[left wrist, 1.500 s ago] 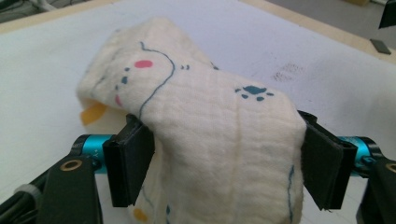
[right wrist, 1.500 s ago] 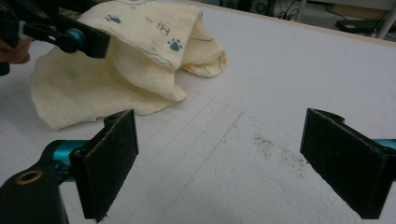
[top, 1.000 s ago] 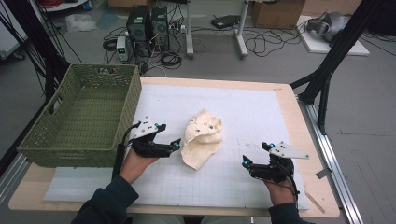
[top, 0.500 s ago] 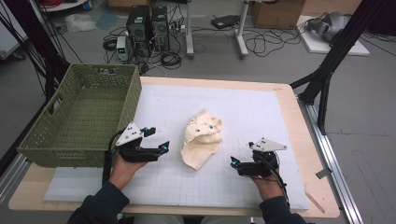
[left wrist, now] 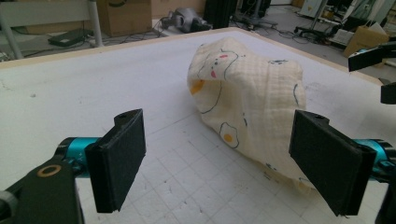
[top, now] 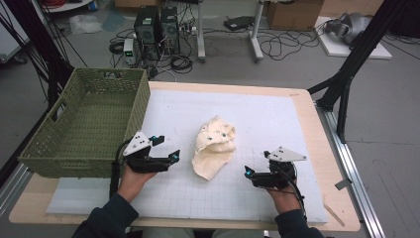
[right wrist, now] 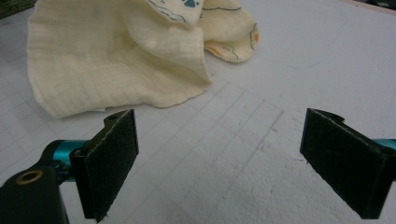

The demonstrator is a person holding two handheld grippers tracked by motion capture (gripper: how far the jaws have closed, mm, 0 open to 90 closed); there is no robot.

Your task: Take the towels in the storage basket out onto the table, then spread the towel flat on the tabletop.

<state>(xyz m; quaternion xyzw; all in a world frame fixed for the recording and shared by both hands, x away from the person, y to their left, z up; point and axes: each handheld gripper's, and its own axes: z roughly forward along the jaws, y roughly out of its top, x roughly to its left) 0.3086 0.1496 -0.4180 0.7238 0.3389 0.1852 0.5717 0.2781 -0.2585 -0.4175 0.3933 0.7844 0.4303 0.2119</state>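
Crumpled cream printed muslin cloth [top: 214,147] lies mid-table. Left gripper [top: 171,157] has drawn back leftward; right gripper [top: 248,174] has advanced toward the cloth. Both jaws released, empty: grasp pending.

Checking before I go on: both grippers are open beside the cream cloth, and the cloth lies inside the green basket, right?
Not quite. The cream cloth lies crumpled on the white mat, outside the green basket, as the high view shows. The rest holds: the left gripper and right gripper are both open beside it.
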